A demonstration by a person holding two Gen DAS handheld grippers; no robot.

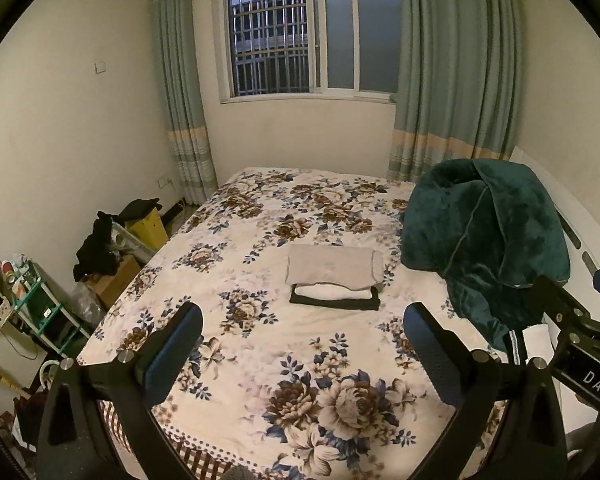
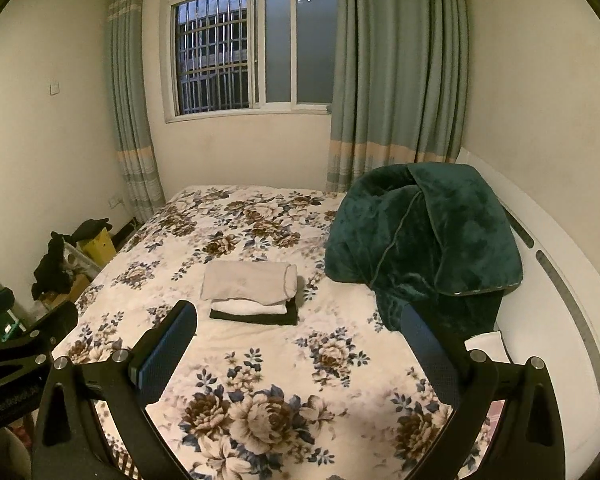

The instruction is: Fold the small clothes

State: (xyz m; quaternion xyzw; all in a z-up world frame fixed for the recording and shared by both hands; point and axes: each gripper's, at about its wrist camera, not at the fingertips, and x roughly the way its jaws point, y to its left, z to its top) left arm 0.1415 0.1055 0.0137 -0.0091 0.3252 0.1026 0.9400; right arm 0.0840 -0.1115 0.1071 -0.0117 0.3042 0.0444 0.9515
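A stack of folded small clothes (image 1: 334, 278) lies in the middle of the floral bed (image 1: 260, 360): a beige piece on top, a white one under it, a black one at the bottom. It also shows in the right wrist view (image 2: 252, 292). My left gripper (image 1: 302, 334) is open and empty, held above the bed's near part, short of the stack. My right gripper (image 2: 300, 336) is open and empty too, beside the left one. The right gripper's body shows at the right edge of the left wrist view (image 1: 572, 332).
A dark green plush blanket (image 2: 420, 248) is heaped at the bed's right side against a white headboard (image 2: 560, 320). Boxes, dark clothes and a shelf cart (image 1: 40, 308) stand on the floor to the left. Window and curtains are behind.
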